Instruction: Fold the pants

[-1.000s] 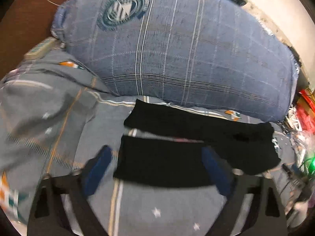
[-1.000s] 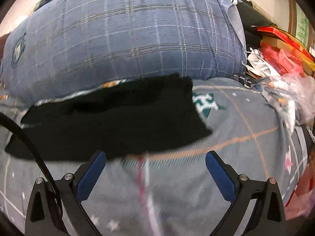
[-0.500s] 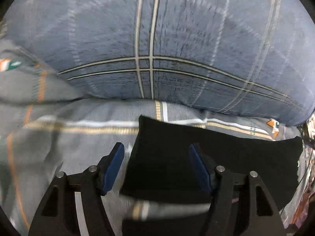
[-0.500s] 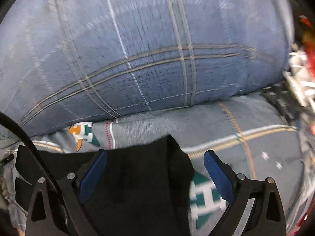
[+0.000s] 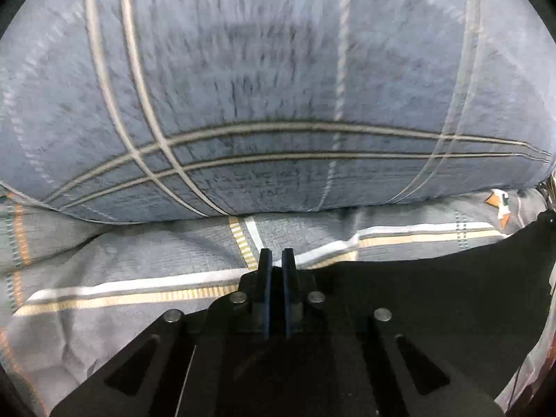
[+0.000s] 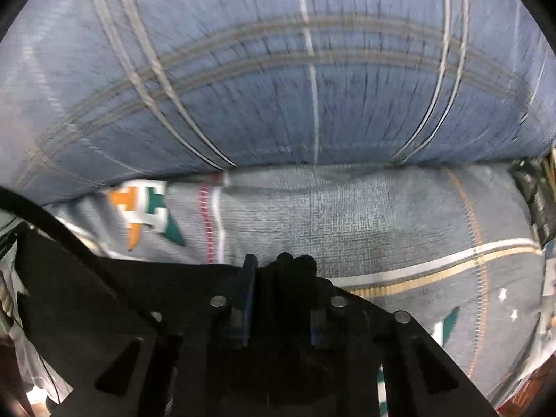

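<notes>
Behind the black pants (image 5: 434,295), a plaid pillow (image 5: 278,87) looms close.

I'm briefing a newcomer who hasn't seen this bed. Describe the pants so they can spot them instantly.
Start at the big blue plaid pillow filling the back of the bed. In front of it lies a grey bedsheet with white and tan stripes, and on that sheet are the pants, pinched by both tongs. They are the only plain black fabric; everything around is patterned.

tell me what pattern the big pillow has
Blue with crossing tan and white plaid stripes on the pillow; clearest in the left wrist view.
</notes>
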### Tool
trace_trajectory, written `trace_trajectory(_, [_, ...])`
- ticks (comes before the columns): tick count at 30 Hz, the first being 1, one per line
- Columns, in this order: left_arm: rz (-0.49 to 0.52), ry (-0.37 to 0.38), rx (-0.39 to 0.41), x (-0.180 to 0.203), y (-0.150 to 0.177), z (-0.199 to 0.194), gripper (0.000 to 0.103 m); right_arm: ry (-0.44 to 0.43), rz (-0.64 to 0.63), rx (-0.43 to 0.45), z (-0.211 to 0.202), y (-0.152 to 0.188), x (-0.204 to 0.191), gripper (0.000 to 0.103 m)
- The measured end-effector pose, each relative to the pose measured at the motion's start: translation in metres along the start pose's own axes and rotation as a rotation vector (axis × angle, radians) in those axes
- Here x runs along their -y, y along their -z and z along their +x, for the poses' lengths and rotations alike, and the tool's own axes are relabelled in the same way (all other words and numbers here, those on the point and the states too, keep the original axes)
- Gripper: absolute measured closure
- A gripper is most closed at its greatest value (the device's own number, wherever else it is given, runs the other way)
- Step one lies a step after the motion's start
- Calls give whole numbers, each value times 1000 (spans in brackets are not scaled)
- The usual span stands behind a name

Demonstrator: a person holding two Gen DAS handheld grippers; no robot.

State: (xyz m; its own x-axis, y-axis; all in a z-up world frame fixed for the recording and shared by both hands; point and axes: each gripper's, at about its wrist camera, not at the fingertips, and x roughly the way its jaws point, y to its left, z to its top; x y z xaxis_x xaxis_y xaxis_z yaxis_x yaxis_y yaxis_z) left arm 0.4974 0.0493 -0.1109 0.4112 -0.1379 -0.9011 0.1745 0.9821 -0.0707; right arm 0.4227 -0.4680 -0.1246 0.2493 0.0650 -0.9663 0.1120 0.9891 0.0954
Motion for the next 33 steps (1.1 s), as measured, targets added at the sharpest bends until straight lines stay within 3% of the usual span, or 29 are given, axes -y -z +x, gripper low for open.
trace_trajectory(5, [-61,32,117,-4,3,-60,98,-54,41,145,-52,15,5,78])
trace_trajectory(9, [-101,110,215,-12,18,-118,98,-127,63,245,-94,35,4,78])
trace_trajectory(14, [-71,115,318,6,100,-166,98,-242,53,300,-128,96,4,78])
trace_trajectory(17, [-66,95,316,-1,168,-174,98,-291,70,277,-121,149,22,78])
trace_trajectory(20, [-80,61,246,-9,220,-161,97,-305,114,203,-92,199,43,76])
trace_trajectory(21, [-101,60,212,-14,238,-160,97,-308,136,186,-83,210,50,70])
trace_trajectory(24, [-184,34,174,-32,273,-156,98,-260,231,178,-66,243,72,60])
trace_trajectory(25, [-214,43,178,-39,279,-161,98,-267,250,179,-63,247,78,53])
trace_trajectory(27, [-278,72,203,-52,290,-168,97,-290,301,201,-65,257,87,51])
trace_trajectory(30, [-340,136,209,-62,293,-175,76,-244,317,234,-74,259,91,49])
trace_trajectory(31, [-345,147,205,-61,291,-173,64,-248,324,247,-78,258,91,49])
trace_trajectory(33, [-324,147,195,-53,284,-163,58,-267,349,269,-82,252,88,49])
